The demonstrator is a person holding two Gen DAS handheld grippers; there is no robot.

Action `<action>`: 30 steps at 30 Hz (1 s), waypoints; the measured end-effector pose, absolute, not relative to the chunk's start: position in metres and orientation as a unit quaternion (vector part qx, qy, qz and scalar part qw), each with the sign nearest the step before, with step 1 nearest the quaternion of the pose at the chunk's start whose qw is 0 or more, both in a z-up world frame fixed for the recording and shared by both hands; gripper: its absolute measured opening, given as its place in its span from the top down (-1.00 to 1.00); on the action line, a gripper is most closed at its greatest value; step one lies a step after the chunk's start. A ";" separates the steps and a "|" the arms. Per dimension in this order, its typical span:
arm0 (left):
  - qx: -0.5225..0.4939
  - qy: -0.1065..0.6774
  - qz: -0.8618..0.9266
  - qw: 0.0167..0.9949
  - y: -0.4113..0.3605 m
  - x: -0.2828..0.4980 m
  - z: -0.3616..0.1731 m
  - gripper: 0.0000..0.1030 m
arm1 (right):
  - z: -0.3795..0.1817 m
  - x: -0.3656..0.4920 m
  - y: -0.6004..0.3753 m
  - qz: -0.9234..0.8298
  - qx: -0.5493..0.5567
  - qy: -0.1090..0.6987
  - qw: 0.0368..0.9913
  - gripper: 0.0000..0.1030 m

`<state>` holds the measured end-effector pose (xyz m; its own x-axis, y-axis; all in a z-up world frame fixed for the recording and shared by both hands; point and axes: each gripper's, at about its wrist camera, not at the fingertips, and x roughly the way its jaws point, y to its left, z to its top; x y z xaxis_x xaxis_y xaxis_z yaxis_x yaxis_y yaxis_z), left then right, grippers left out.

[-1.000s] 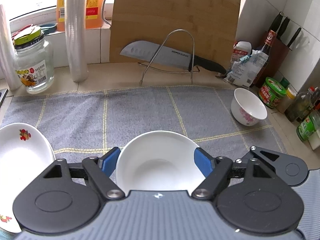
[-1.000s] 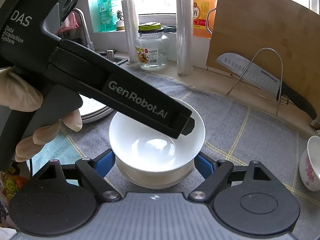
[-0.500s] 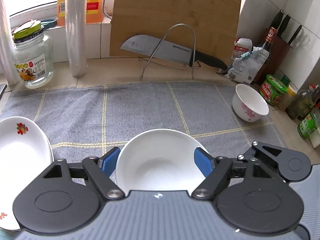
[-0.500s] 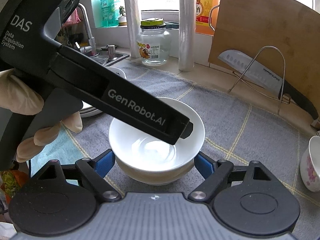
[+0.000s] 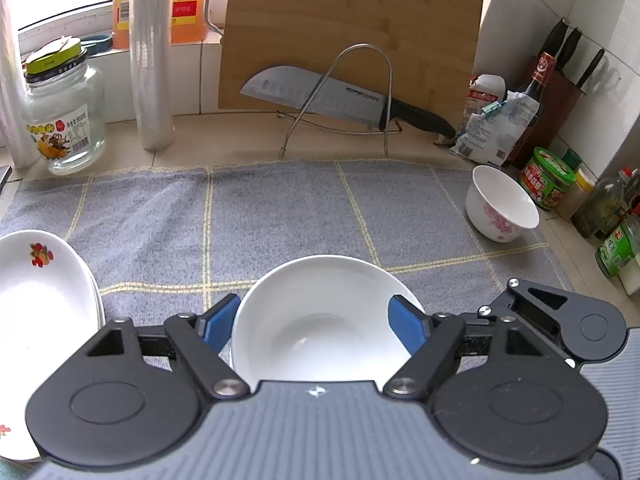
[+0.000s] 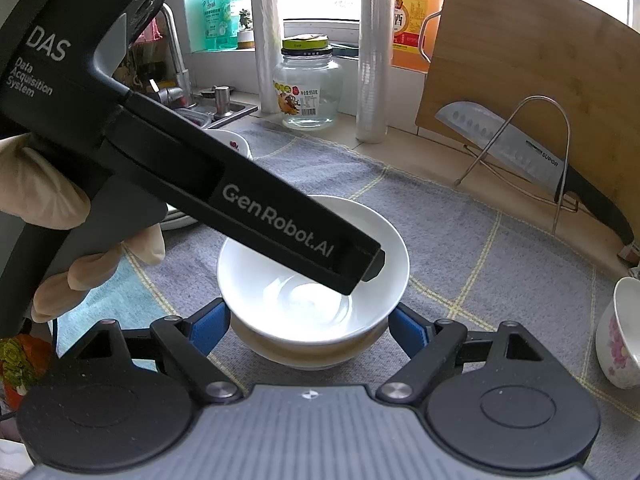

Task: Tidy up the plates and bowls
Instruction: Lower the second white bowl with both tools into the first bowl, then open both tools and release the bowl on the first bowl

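Observation:
In the left wrist view a plain white bowl [image 5: 320,312] fills the gap of my left gripper [image 5: 311,322], which is shut on its rim. In the right wrist view the same bowl [image 6: 280,304] sits nested in a second, cream-tinted bowl [image 6: 308,356] on the grey checked towel [image 6: 460,240]. My right gripper [image 6: 309,328] has its blue pads against the sides of that lower bowl. The left gripper [image 6: 360,268], held by a gloved hand [image 6: 40,200], reaches in from the left over the bowls and hides part of them.
Stacked white plates with a fruit print [image 5: 40,300] lie at the towel's left edge. A small flowered bowl [image 5: 502,204] stands at the right. Behind are a knife on a wire rack [image 5: 332,96], a glass jar [image 5: 64,120] and condiment bottles [image 5: 548,178].
Both views have shifted only slightly. The bowls and both grippers keep their places.

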<state>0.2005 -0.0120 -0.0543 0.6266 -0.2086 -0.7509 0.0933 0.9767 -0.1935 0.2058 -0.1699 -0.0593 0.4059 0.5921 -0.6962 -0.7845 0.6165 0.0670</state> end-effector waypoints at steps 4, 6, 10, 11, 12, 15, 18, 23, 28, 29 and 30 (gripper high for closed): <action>-0.068 0.423 -0.085 0.899 -0.011 0.200 -0.055 -0.54 | -0.059 0.205 -0.170 0.415 -0.138 0.352 0.827 -0.74; -0.068 0.425 -0.086 0.899 -0.011 0.201 -0.056 -0.54 | -0.059 0.205 -0.170 0.415 -0.140 0.352 0.827 -0.74; -0.072 0.425 -0.084 0.899 -0.010 0.201 -0.058 -0.62 | -0.061 0.206 -0.168 0.413 -0.144 0.356 0.825 -0.85; -0.070 0.422 -0.084 0.900 -0.009 0.200 -0.058 -0.62 | -0.062 0.206 -0.168 0.415 -0.143 0.356 0.825 -0.99; -0.068 0.419 -0.083 0.901 -0.009 0.200 -0.057 -0.63 | -0.061 0.205 -0.170 0.416 -0.141 0.350 0.827 -1.00; -0.072 0.400 -0.080 0.910 -0.006 0.195 -0.051 -0.67 | -0.058 0.203 -0.173 0.424 -0.138 0.342 0.827 -1.00; -0.072 0.365 -0.071 0.926 -0.003 0.185 -0.042 -0.79 | -0.059 0.203 -0.177 0.421 -0.140 0.344 0.828 -1.00; -0.059 0.315 -0.049 0.946 -0.006 0.164 -0.031 -0.86 | -0.059 0.202 -0.192 0.415 -0.131 0.345 0.832 -1.00; -0.054 0.292 -0.015 0.955 -0.016 0.143 -0.026 -0.87 | -0.058 0.200 -0.213 0.412 -0.125 0.341 0.835 -1.00; -0.051 0.291 -0.010 0.955 -0.020 0.139 -0.026 -0.87 | -0.059 0.200 -0.218 0.411 -0.126 0.341 0.836 -1.00; -0.049 0.290 -0.009 0.956 -0.023 0.135 -0.026 -0.88 | -0.059 0.200 -0.223 0.407 -0.129 0.340 0.838 -1.00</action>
<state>0.1350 -0.0232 -0.0261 0.8320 -0.0455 -0.5530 -0.0112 0.9950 -0.0988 0.1996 -0.2226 -0.0592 0.4379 0.5938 -0.6750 -0.7691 0.6362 0.0607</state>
